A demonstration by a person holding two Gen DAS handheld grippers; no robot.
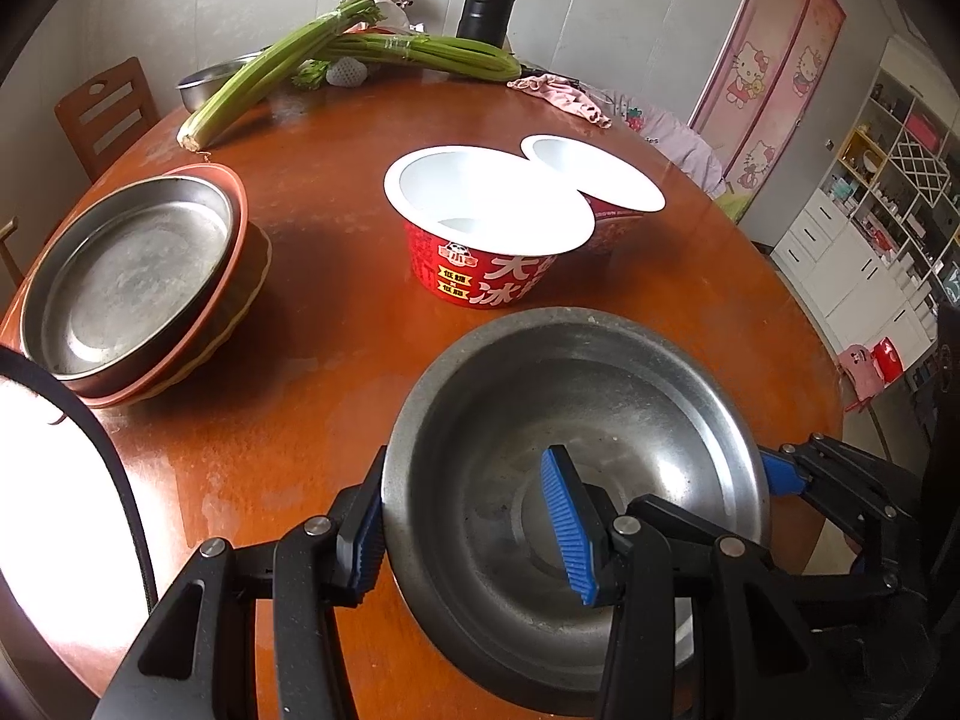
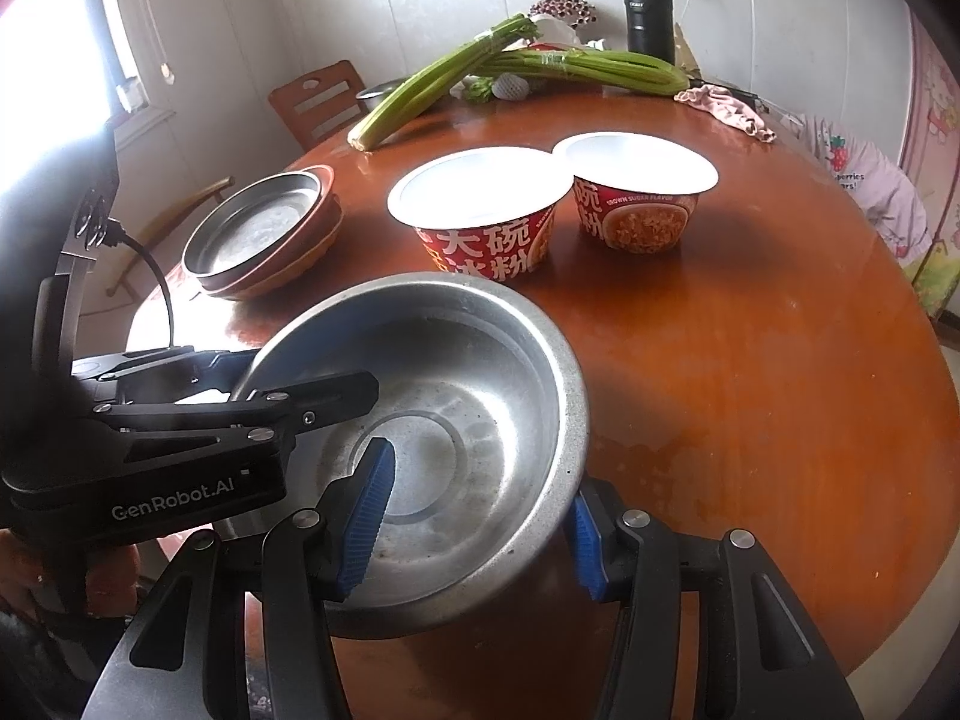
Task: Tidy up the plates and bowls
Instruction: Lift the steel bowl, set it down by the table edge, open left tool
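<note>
Right now both the left gripper (image 1: 474,516) and right gripper (image 2: 480,516) clamp opposite rims of the steel bowl (image 1: 600,408), near the red paper bowls (image 1: 486,228).

bare table (image 2: 750,396) right of steel bowl (image 2: 456,420), paper bowls (image 2: 486,210) blocking beyond

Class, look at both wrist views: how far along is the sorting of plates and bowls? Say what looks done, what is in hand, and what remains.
Done: a metal plate sits nested on an orange plate on the table's far left.
In hand: the metal bowl, its rim between the fingers of both the left tool and the right tool.
Left: two red paper bowls stand side by side, unstacked; the metal bowl is not yet placed.
</note>
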